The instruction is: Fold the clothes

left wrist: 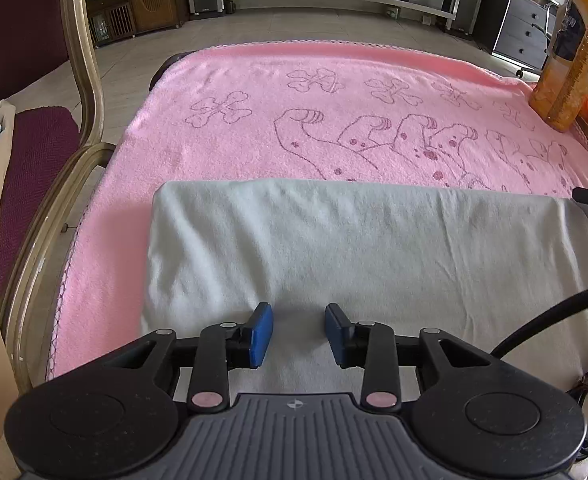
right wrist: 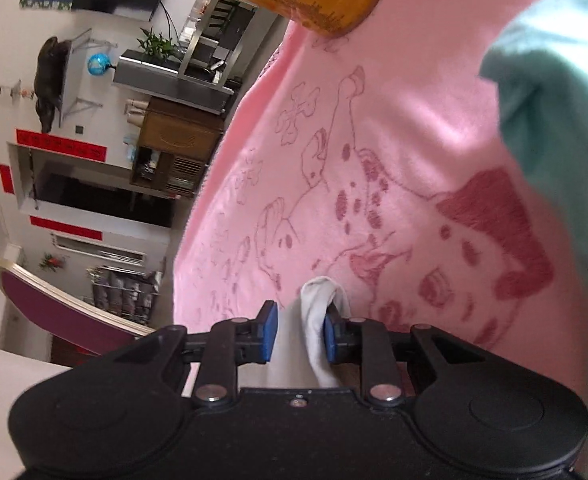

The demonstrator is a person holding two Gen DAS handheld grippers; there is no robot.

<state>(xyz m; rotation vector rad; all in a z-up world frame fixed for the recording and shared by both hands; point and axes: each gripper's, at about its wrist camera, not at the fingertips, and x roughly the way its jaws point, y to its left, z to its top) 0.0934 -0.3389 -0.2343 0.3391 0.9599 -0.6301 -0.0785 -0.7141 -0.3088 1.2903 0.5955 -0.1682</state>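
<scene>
Left gripper (left wrist: 298,330): we see its jaws narrowly parted over the cloth (left wrist: 354,248), gripping nothing.
Right gripper (right wrist: 300,334): we see its jaws clamped on a white fold (right wrist: 318,312).
Cloth: it lies folded on the pink towel (left wrist: 253,136).

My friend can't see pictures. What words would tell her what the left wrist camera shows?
A pale folded garment lies on a pink towel printed with cartoon bones and paws, and the left gripper hangs over its near edge with its blue pads apart, holding nothing. An orange bottle stands at the towel's far right, and a wooden chair is on the left.
</scene>
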